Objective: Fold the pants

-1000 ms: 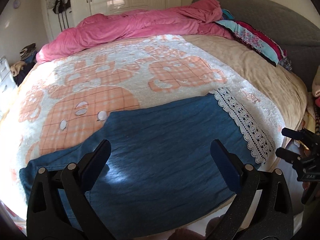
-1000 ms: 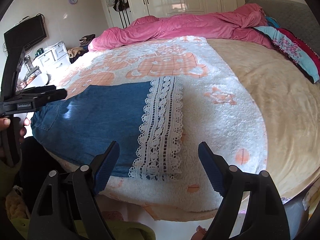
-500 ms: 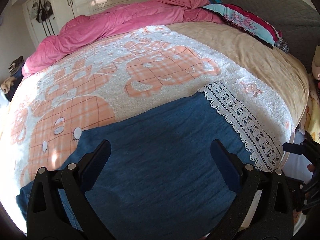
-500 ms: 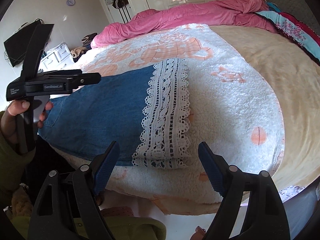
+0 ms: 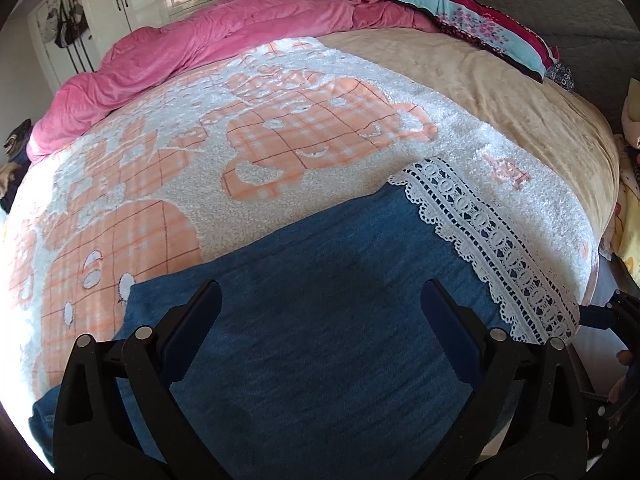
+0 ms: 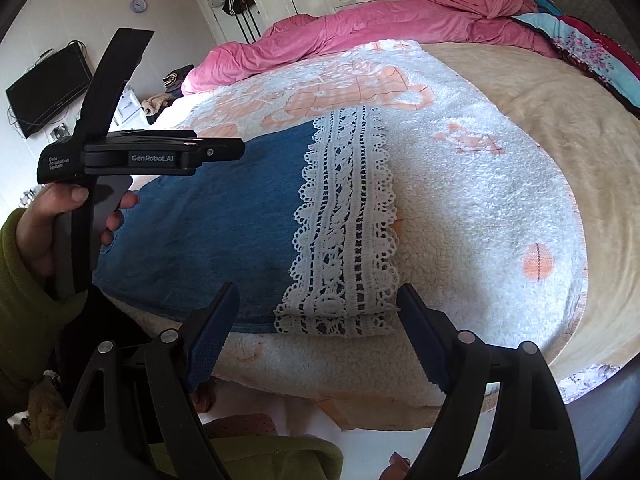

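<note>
On bed edge: pants [image 5: 320, 320] flat | left hand-held gripper [image 5: 320, 320] above, spread | right hand-held gripper [image 6: 316, 316] spread at lace hem

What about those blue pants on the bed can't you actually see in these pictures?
- Waist end of the pants: in the left wrist view, cut off by the lower edge and covered by the open left gripper.
- Same end in the right wrist view: behind the hand-held left gripper.
- Layers under the lace hem: only the stacked edges show.
- The open right gripper touches nothing.
</note>
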Demonstrator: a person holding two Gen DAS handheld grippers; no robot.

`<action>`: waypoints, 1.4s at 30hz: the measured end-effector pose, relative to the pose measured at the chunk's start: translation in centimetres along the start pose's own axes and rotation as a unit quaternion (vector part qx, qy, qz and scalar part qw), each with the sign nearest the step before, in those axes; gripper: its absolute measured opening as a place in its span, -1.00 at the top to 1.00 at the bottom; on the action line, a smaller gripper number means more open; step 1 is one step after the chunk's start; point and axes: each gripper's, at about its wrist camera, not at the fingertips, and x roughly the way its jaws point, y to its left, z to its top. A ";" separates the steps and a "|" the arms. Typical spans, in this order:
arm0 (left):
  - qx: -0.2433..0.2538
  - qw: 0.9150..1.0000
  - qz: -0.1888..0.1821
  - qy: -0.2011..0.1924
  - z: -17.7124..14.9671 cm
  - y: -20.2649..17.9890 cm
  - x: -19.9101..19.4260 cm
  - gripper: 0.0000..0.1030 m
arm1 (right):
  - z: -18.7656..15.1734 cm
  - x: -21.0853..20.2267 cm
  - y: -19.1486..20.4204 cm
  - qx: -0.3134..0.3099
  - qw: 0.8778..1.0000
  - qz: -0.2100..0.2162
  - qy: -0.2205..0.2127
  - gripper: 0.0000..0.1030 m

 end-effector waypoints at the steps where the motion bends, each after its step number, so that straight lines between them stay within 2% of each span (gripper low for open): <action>1: 0.001 1.000 -0.003 0.002 0.1 0.0 0.3 -0.81 | 0.0 0.1 0.0 0.003 1.000 0.002 0.000 -0.55; 9: 0.011 0.999 -0.037 -0.007 2.2 0.2 2.4 -0.81 | -0.1 0.6 -1.2 0.062 0.997 0.034 -0.002 -0.57; 15: 0.002 0.993 -0.120 -0.007 5.0 0.8 4.9 -0.81 | 0.2 0.6 -2.0 0.096 0.994 0.059 -0.005 -0.57; 17: 0.004 0.990 -0.142 0.001 5.4 0.8 6.0 -0.81 | 0.5 0.7 -1.8 0.092 0.994 0.055 -0.005 -0.41; 18: -0.001 0.987 -0.158 0.009 5.7 0.9 6.6 -0.72 | 0.6 0.8 -1.7 0.089 0.995 0.053 -0.005 -0.30; 20: -0.012 0.980 -0.199 0.019 6.0 0.9 7.3 -0.35 | 0.9 1.0 -1.4 0.078 0.996 0.054 -0.003 -0.22; 21: -0.016 0.973 -0.227 0.026 6.0 0.8 7.6 -0.07 | 0.9 1.1 -1.2 0.070 0.996 0.053 -0.001 -0.15; 22: -0.011 0.970 -0.242 0.034 6.1 0.5 7.8 -0.03 | 0.9 1.2 -1.1 0.064 0.996 0.054 -0.001 -0.12; 23: 0.001 0.968 -0.246 0.039 6.1 0.0 7.9 -0.03 | 0.8 1.2 -1.0 0.058 0.997 0.056 0.000 -0.11; 25: 0.044 0.971 -0.229 0.053 5.9 -1.3 8.4 -0.05 | 0.8 1.5 -1.0 0.056 0.996 0.062 0.000 -0.14; 26: 0.059 0.972 -0.221 0.053 5.8 -1.6 8.6 -0.10 | 0.8 1.7 -1.1 0.060 0.996 0.064 0.000 -0.16; 28: 0.076 0.972 -0.219 0.048 5.8 -2.0 8.8 -0.29 | 0.7 1.9 -1.3 0.081 0.993 0.080 -0.008 -0.37; 31: 0.102 0.970 -0.217 0.045 5.7 -2.3 9.0 -0.40 | 0.8 2.2 -0.8 0.072 0.995 0.073 -0.011 -0.42; 35: 0.084 0.965 -0.241 0.057 5.8 -1.5 9.5 -0.40 | 0.9 2.4 -0.6 0.067 0.995 0.070 -0.013 -0.42; 38: 0.087 0.964 -0.246 0.056 5.5 -2.0 9.3 -0.30 | 0.7 2.5 0.1 0.069 0.996 0.058 -0.020 -0.42; 40: 0.086 0.961 -0.257 0.058 5.4 -2.1 9.0 -0.01 | 0.7 2.6 0.5 0.067 0.996 0.048 -0.021 -0.29; 41: 0.083 0.962 -0.255 0.060 5.4 -2.1 8.9 0.02 | 0.3 2.3 0.7 0.064 0.997 0.041 -0.023 -0.18; 42: 0.077 0.962 -0.254 0.064 5.3 -2.2 9.0 0.08 | 0.4 2.3 0.7 0.062 0.997 0.038 -0.023 0.07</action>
